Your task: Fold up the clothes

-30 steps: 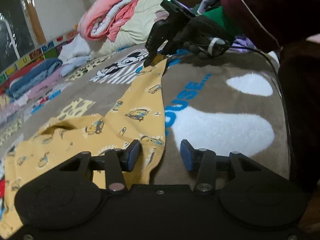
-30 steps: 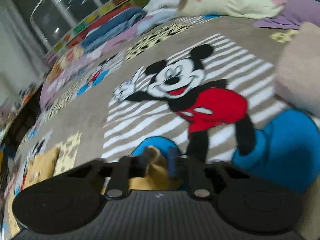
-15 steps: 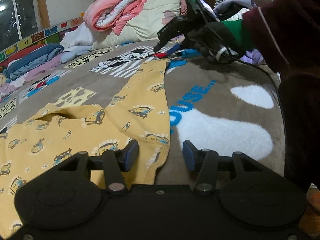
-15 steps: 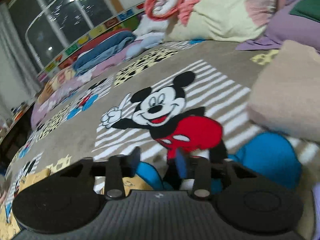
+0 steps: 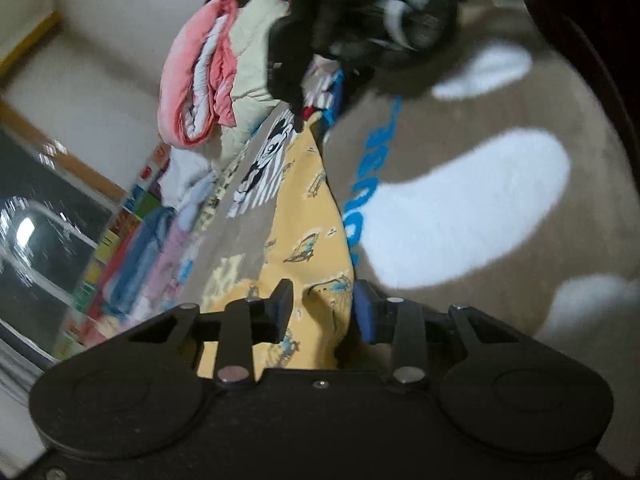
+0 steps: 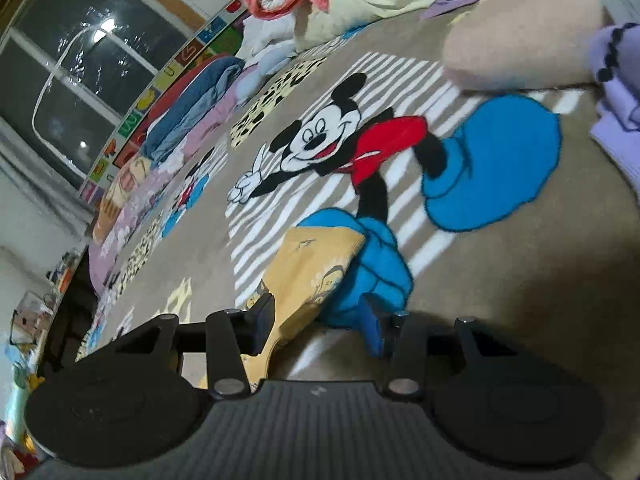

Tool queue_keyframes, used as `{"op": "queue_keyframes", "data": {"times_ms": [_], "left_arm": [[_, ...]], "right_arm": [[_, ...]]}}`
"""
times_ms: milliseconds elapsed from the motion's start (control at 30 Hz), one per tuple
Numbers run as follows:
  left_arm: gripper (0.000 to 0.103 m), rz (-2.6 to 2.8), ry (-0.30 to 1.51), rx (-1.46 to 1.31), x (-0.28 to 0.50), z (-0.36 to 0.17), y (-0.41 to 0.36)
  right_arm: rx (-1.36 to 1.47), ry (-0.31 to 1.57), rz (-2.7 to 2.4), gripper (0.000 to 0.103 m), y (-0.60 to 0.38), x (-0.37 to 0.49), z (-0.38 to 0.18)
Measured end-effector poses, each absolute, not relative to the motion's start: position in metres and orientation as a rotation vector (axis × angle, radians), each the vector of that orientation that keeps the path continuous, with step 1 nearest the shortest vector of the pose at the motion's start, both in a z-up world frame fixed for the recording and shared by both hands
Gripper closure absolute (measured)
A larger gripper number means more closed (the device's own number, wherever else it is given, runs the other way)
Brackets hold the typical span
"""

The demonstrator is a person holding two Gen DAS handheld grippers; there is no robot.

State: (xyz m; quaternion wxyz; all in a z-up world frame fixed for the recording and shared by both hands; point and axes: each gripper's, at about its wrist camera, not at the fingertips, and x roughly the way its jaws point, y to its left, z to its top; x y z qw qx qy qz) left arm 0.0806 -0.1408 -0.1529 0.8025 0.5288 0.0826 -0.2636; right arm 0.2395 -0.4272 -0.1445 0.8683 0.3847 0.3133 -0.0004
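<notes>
On the far left is a dark window (image 6: 72,80). Next to it, folded clothes (image 6: 192,108) lie along the wall, with a pink and cream pile (image 5: 224,68) behind them.

The yellow top (image 5: 308,208) lies on the brown blanket (image 5: 500,128), which has a cartoon mouse (image 6: 332,140) on it.

The left gripper (image 5: 322,312) is closing. Its pads sit on both sides of a fold of the yellow top, but they do not squeeze it yet.

The right gripper (image 6: 318,320) is apart. One end of the yellow top (image 6: 312,268) lies between its pads, loose. A gloved hand (image 5: 384,28) holds that gripper, blurry, over the top's far end.
</notes>
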Motion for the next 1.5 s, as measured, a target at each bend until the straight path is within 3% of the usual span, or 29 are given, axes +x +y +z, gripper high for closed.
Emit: {"op": "queue_keyframes", "data": {"times_ms": [200,300,333,400,433,500,633,767,900,967,1000,1400,1433,1467,1500], "left_arm": [[0.064,-0.548,0.129,1.274,0.067,-0.157,-0.151],[0.07,-0.519,0.161,1.284,0.077,-0.161,-0.16],[0.074,-0.514,0.178,1.271,0.081,-0.161,-0.163],[0.097,-0.509,0.216,1.221,0.089,-0.161,-0.167],[0.101,-0.506,0.218,1.196,0.091,-0.161,-0.167],[0.102,-0.531,0.201,1.135,0.088,-0.152,-0.163],[0.102,-0.637,0.344,0.879,0.101,-0.125,-0.15],[0.102,-0.672,0.392,0.789,0.112,-0.127,-0.143],[0.092,-0.681,0.359,0.79,0.111,-0.125,-0.145],[0.072,-0.686,0.329,0.791,0.103,-0.123,-0.144],[0.07,-0.693,0.323,0.78,0.1,-0.121,-0.143],[0.062,-0.728,0.387,0.665,0.112,-0.122,-0.136],[0.062,-0.729,0.393,0.657,0.113,-0.122,-0.136],[0.062,-0.732,0.399,0.649,0.113,-0.122,-0.135],[0.062,-0.734,0.405,0.642,0.114,-0.123,-0.134]], "right_arm": [[0.932,0.628,-0.039,0.059,-0.441,0.26,-0.151],[0.918,0.63,-0.051,0.071,-0.443,0.272,-0.153],[0.916,0.632,-0.051,0.077,-0.443,0.276,-0.154],[0.924,0.629,-0.047,0.087,-0.443,0.28,-0.158],[0.912,0.629,-0.046,0.095,-0.442,0.282,-0.159],[0.896,0.616,-0.043,0.096,-0.442,0.284,-0.158],[0.845,0.516,-0.004,0.096,-0.446,0.283,-0.138],[0.629,0.656,0.012,0.094,-0.438,0.309,-0.144],[0.596,0.662,-0.003,0.085,-0.442,0.307,-0.139],[0.515,0.649,-0.023,0.067,-0.438,0.305,-0.128],[0.467,0.648,-0.018,0.066,-0.434,0.306,-0.123],[-0.045,0.856,0.233,0.067,-0.371,0.358,-0.107],[-0.071,0.862,0.244,0.071,-0.369,0.358,-0.108],[-0.086,0.865,0.256,0.085,-0.367,0.358,-0.108],[-0.082,0.863,0.272,0.088,-0.368,0.358,-0.107]]}}
